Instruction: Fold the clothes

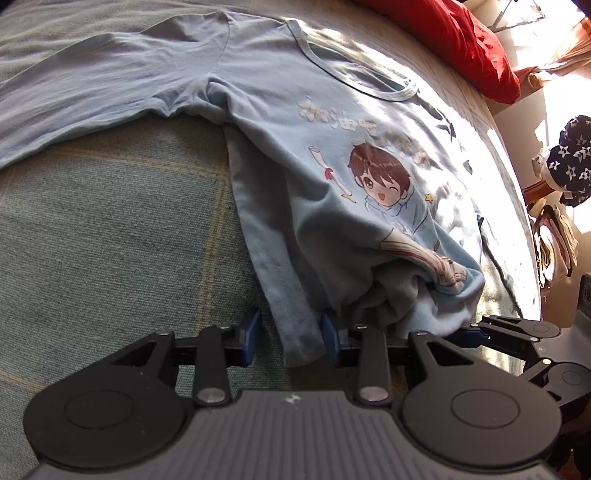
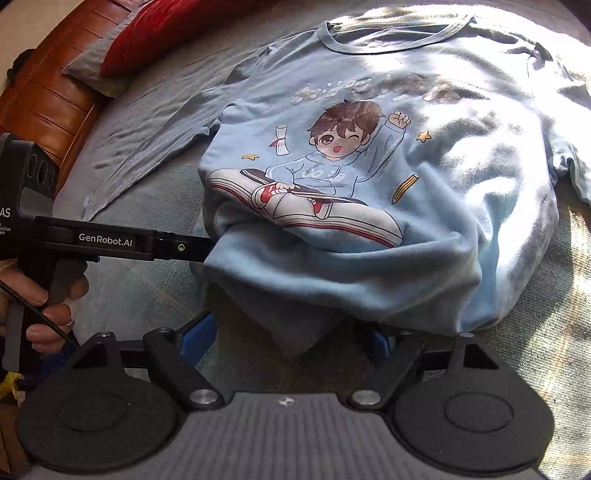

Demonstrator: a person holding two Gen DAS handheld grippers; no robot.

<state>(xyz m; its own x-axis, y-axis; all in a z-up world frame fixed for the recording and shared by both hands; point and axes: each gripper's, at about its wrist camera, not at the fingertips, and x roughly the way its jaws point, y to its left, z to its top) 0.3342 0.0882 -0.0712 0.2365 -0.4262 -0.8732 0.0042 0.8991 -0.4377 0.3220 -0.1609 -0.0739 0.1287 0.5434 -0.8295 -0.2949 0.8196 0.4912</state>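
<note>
One blue shirt [image 2: 369,147] face-up, collar far, hem bunched near.

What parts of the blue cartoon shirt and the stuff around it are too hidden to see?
- Left wrist view: bunched fabric of the light blue long-sleeved cartoon shirt hides its hem.
- Left wrist view: glare washes out its far side.
- Right wrist view: the red pillow is cut off by the top edge.

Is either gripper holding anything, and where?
Nothing is held: the bottom hem of the shirt lies between the open fingers of the left gripper and right gripper, neither clamped on it.
</note>
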